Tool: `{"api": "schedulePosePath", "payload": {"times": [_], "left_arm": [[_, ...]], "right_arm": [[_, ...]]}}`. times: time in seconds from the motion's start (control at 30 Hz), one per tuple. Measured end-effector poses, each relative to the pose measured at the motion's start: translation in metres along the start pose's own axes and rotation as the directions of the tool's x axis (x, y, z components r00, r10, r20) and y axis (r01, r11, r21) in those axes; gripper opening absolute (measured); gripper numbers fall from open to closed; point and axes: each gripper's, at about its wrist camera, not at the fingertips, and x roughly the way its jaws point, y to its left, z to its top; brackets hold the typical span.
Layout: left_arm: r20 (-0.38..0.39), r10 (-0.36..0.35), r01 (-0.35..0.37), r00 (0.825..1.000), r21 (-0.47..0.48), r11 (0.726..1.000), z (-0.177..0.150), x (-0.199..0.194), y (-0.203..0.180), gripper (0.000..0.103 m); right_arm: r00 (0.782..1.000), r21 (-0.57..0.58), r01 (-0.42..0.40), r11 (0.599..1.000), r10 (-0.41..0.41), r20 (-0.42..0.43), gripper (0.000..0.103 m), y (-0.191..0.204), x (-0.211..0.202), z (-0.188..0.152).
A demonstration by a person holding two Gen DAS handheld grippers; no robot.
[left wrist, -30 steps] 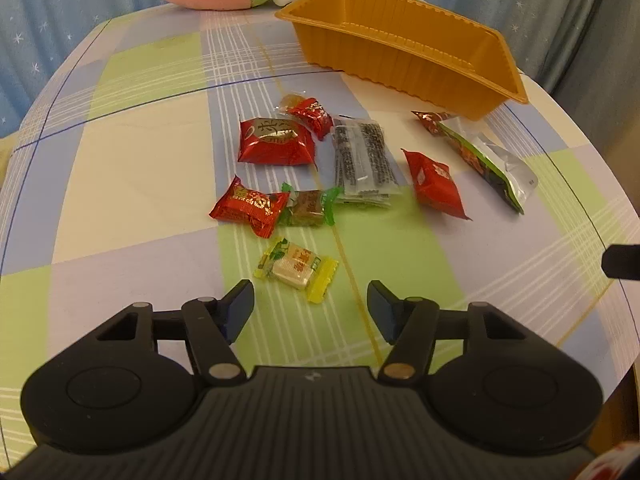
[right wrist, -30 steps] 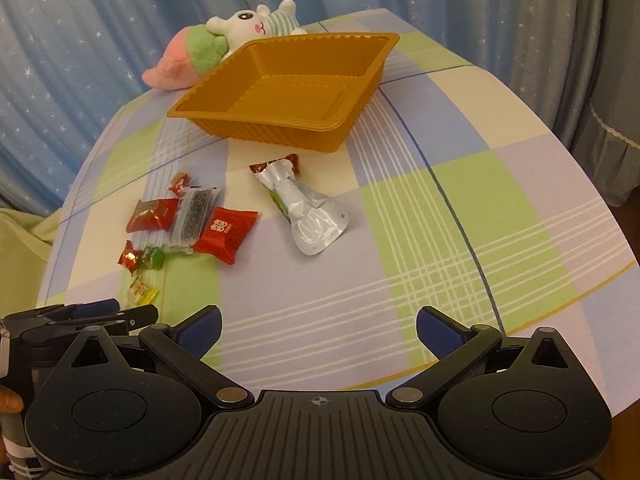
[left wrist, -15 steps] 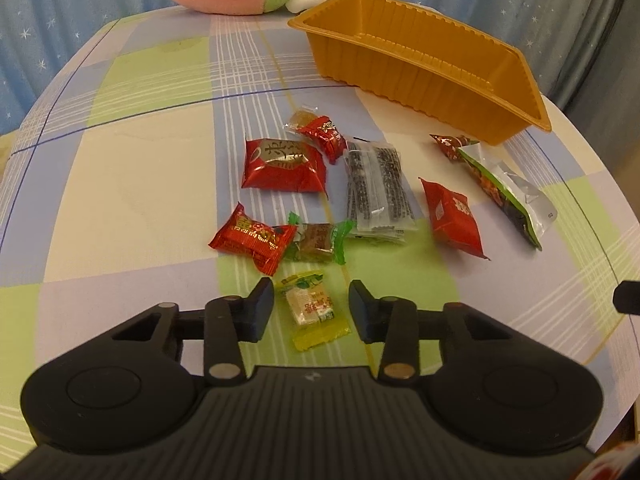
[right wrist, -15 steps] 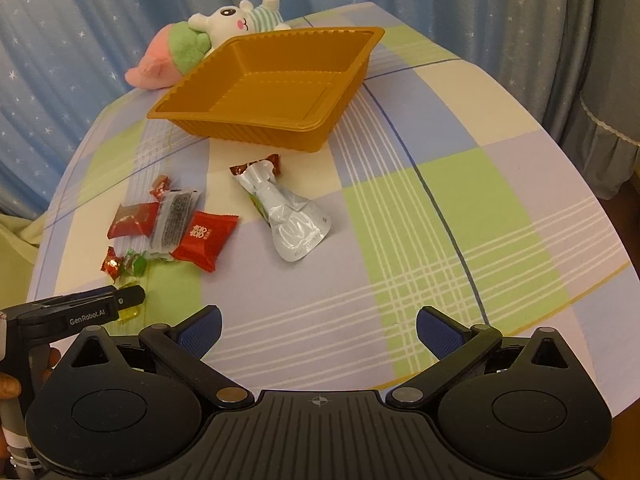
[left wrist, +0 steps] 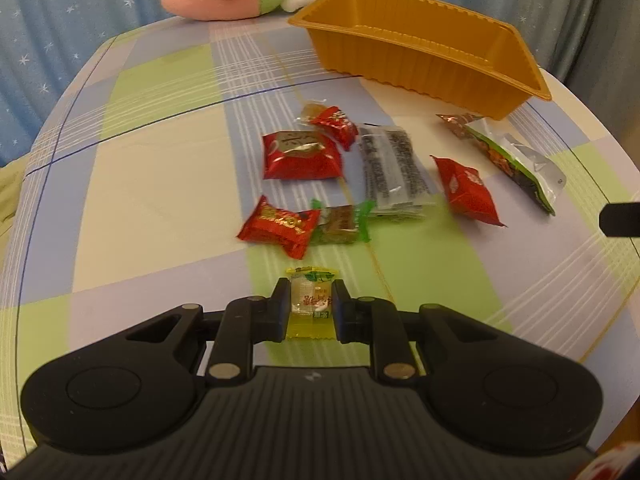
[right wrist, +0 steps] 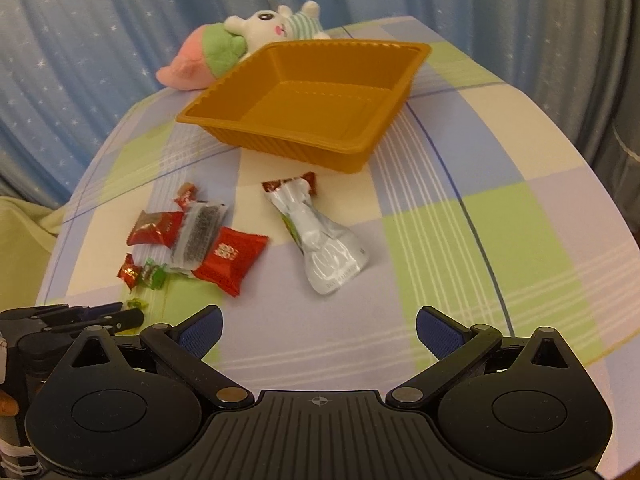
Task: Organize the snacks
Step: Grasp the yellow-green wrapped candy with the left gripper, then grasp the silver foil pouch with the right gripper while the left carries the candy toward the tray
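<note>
Checked pastel tablecloth (left wrist: 160,184) carries scattered snacks; left gripper (left wrist: 310,304) pinches the small yellow-ended clear candy wrapper (left wrist: 311,300) across its firm middle, light and crinkly. Right gripper (right wrist: 318,330) hangs open.

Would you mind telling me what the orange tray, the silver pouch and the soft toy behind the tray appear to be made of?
The orange tray looks like thin moulded plastic, semi-glossy, given its ribbed walls and soft sheen. The silver pouch seems to be metallised foil or film: it is crinkled and catches the light. The soft toy appears to be plush fabric, matte and fuzzy, probably stuffed.
</note>
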Motion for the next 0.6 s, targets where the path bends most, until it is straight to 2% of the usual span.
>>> {"api": "schedulePosePath", "payload": {"times": [0.13, 0.17, 0.23, 0.3, 0.4, 0.47, 0.6], "left_arm": [[0.01, 0.024, -0.024, 1.0, -0.026, 0.999, 0.0, -0.006, 0.013, 0.019], [0.014, 0.032, -0.031, 0.999, -0.032, 0.999, -0.001, -0.008, 0.016, 0.019], [0.019, 0.046, -0.045, 0.999, -0.047, 0.998, -0.001, -0.012, 0.023, 0.019], [0.025, 0.063, -0.061, 0.998, -0.068, 0.996, 0.0, -0.016, 0.032, 0.019], [0.033, 0.083, -0.08, 0.996, -0.089, 0.993, 0.001, -0.021, 0.043, 0.019], [0.039, 0.094, -0.09, 0.995, -0.1, 0.991, 0.002, -0.023, 0.05, 0.019], [0.048, 0.106, -0.1, 0.993, -0.109, 0.989, 0.004, -0.026, 0.061, 0.019]], "right_arm": [[0.999, -0.094, 0.001, 0.996, 0.004, 0.054, 0.101, 0.006, 0.009, 0.008], [0.998, -0.125, 0.004, 0.992, 0.004, 0.068, 0.089, 0.008, 0.012, 0.01], [0.998, -0.184, -0.001, 0.983, 0.014, 0.069, 0.078, 0.01, 0.021, 0.016], [0.997, -0.222, -0.006, 0.975, 0.023, 0.077, 0.076, 0.011, 0.029, 0.021], [0.996, -0.287, -0.001, 0.958, 0.027, 0.09, 0.066, 0.015, 0.043, 0.028], [0.996, -0.323, 0.0, 0.947, 0.028, 0.083, 0.06, 0.017, 0.053, 0.033], [0.999, -0.387, 0.008, 0.922, 0.013, 0.053, 0.055, 0.022, 0.071, 0.04]]}}
